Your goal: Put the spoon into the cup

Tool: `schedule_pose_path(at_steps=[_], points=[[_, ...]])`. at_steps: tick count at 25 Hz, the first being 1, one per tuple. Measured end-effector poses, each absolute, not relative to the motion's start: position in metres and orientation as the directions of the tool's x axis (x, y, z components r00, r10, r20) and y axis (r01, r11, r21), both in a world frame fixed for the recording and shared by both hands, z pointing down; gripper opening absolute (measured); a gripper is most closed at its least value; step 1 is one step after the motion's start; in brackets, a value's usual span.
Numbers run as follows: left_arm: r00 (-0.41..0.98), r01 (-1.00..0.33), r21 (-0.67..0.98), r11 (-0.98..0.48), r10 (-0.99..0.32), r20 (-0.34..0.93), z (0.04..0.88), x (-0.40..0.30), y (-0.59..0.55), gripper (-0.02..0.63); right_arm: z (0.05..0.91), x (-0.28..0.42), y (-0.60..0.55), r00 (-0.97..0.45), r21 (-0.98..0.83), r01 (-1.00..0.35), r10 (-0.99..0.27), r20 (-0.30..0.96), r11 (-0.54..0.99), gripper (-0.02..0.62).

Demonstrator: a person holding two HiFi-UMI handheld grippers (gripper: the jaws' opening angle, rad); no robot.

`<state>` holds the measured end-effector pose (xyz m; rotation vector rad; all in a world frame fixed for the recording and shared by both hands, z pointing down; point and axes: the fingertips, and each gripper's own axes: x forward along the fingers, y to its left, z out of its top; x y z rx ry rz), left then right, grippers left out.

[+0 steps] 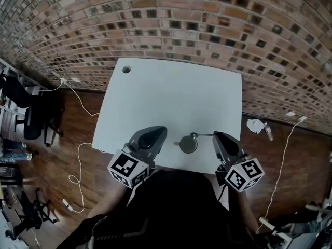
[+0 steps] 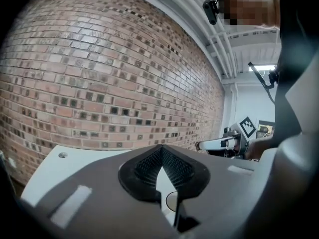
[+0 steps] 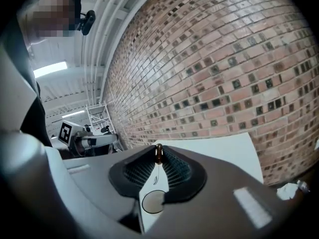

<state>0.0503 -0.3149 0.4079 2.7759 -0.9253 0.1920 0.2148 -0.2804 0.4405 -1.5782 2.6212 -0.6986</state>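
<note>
Head view first: white table [image 1: 155, 95] set against a brick wall [image 1: 155, 14], with the cup [image 1: 188, 145] close to its near edge, between the 2 grippers. The right gripper [image 1: 217, 135] pinches the spoon [image 1: 204, 135] by its handle. The spoon lies roughly level and reaches left, its bowl end at the cup's far rim (touching or just above, I cannot tell). The left gripper [image 1: 157, 132] is just left of the cup, apart from it. A small round hole [image 1: 126, 69] marks the table's far left corner. On the wooden floor [image 1: 62, 154] a white cable [image 1: 78, 160] trails at the left, an office chair [image 1: 28, 122] stands further left, and crumpled paper [image 1: 254, 125] lies at the right.

Left gripper view: its 2 jaws meet tip to tip with nothing between them. The cup's rim [image 2: 172, 201] shows through the gap beneath, and the table runs on to the wall.

Right gripper view: the jaws are closed on the spoon's brown handle end [image 3: 158, 153]. The cup [image 3: 153, 201] shows below through the gap.
</note>
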Motion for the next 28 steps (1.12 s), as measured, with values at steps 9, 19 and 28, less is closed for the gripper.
schedule_pose_path(at_steps=[9, 19, 28], points=[[0.758, -0.651, 0.164, -0.741, -0.629, 0.17, 0.407, 0.034, -0.317, -0.006, 0.497, 0.199, -0.29, -0.532, -0.389, -0.826, -0.792, 0.3, 0.408, 0.051], [0.724, -0.69, 0.156, -0.707, -0.668, 0.171, 0.403, 0.011, -0.306, -0.006, 0.539, 0.176, -0.285, -0.567, -0.372, -0.815, -0.746, 0.35, 0.445, 0.051], [0.711, -0.703, 0.148, -0.696, -0.682, 0.168, 0.401, 0.007, -0.293, -0.006, 0.566, 0.16, -0.279, -0.586, -0.348, -0.809, -0.7, 0.408, 0.473, 0.051]])
